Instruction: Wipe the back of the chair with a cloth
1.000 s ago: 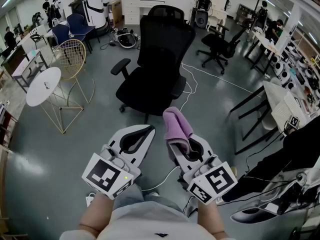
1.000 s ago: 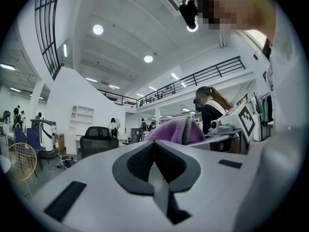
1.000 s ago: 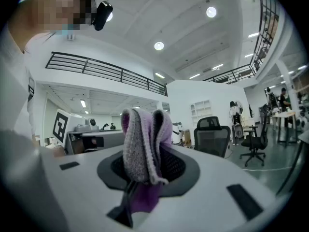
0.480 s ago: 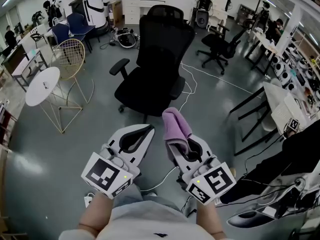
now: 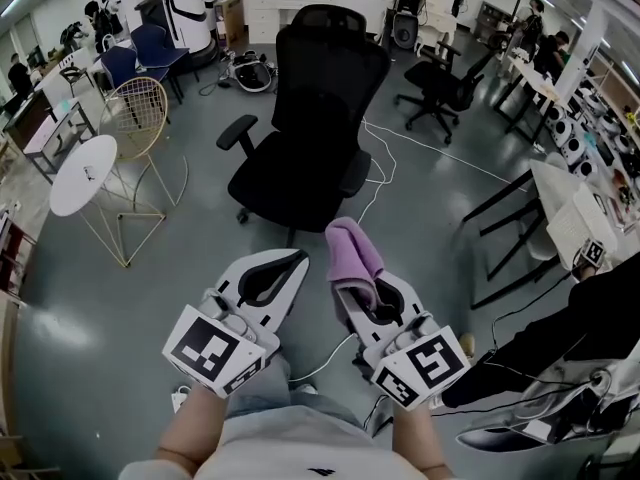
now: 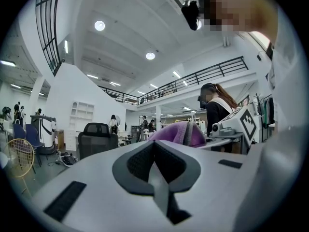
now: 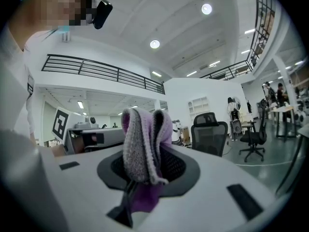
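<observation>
Cloth (image 5: 351,245) is pinched in the right gripper (image 5: 356,284). Left gripper (image 5: 272,272) has jaws pressed together on nothing. Chair (image 5: 318,118) stands well ahead. Wiping looks not yet started, so the next move is going closer to its back.

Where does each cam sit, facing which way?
Head view: on the person's head, looking steeply down at the black mesh office chair, both forearms, left gripper, right gripper.
Left gripper view: on that gripper, along its shut, empty jaws, up and forward; pale shirt at right.
Right gripper view: along jaws shut on the folded purple cloth.
All share chair and cloth.
</observation>
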The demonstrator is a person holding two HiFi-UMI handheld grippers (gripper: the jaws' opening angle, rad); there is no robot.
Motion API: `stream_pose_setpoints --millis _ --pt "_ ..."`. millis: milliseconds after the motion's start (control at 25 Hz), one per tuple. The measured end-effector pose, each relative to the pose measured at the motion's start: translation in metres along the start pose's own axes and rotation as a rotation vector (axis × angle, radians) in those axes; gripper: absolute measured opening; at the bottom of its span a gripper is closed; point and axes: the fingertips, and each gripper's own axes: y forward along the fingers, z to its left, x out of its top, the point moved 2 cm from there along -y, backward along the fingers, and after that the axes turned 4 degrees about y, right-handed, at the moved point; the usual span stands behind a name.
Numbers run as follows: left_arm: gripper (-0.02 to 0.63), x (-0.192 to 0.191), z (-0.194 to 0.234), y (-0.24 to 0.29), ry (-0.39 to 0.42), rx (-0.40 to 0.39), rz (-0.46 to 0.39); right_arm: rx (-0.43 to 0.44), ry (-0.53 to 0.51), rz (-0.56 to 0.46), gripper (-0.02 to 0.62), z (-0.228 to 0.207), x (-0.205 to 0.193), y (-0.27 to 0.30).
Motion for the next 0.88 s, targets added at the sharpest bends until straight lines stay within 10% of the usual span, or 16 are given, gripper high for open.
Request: stream_pose_setpoints --millis 880 --pt "0.012 -0.007 0.133 0.073 -0.023 -0.07 -0.008 -0.055 0.032 0.022 0.107 -0.063 0.021 0.126"
